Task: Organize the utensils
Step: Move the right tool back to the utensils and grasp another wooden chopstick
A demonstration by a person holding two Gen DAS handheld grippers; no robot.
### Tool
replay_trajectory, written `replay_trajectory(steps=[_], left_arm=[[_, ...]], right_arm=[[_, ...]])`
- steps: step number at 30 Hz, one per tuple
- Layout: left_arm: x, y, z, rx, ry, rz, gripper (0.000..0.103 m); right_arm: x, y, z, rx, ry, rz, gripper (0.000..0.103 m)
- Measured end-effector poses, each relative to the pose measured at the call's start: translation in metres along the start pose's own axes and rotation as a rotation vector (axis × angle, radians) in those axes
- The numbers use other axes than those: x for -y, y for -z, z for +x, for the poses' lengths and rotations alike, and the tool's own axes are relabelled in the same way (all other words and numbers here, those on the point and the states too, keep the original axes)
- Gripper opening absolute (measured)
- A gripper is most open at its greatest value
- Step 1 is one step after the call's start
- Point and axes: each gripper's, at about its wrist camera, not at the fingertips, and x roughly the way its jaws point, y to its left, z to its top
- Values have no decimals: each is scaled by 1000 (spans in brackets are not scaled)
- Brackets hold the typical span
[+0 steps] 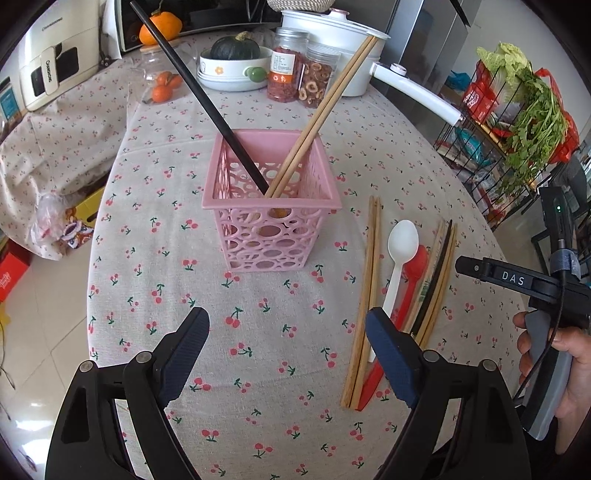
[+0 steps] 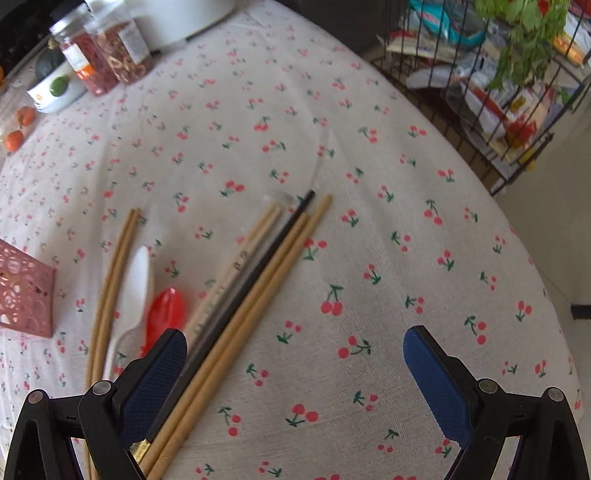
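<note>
A pink perforated basket (image 1: 271, 199) stands mid-table and holds a black chopstick (image 1: 199, 92) and a wooden pair (image 1: 321, 110). To its right on the cloth lie a wooden chopstick pair (image 1: 369, 280), a white spoon (image 1: 400, 251), a red spoon (image 1: 413, 273) and a bundle of wooden and black chopsticks (image 1: 439, 273). My left gripper (image 1: 288, 354) is open and empty in front of the basket. My right gripper (image 2: 295, 373) is open and empty just above the cloth, its left finger (image 2: 155, 373) beside the bundle (image 2: 258, 280). The spoons (image 2: 133, 295) lie left of it.
At the table's far end stand a white pot (image 1: 332, 33), two jars (image 1: 303, 70), a bowl with a squash (image 1: 232, 62) and oranges (image 1: 164, 86). A wire rack with greens (image 1: 517, 122) stands right of the table. The basket's corner (image 2: 26, 291) shows at left.
</note>
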Motion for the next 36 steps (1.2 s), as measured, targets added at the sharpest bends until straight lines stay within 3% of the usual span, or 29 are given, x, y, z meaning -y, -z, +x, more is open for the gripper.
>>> replay_trajectory(steps=[7, 12, 36], left_arm=[[8, 3, 5, -21, 8, 19, 88], [8, 3, 4, -21, 12, 24, 88], [7, 4, 3, -31, 30, 17, 88]], right_arm=[[-2, -3, 19, -37, 85, -31, 98], [-6, -4, 19, -14, 108, -53, 98], [-9, 0, 19, -56, 133, -57, 98]])
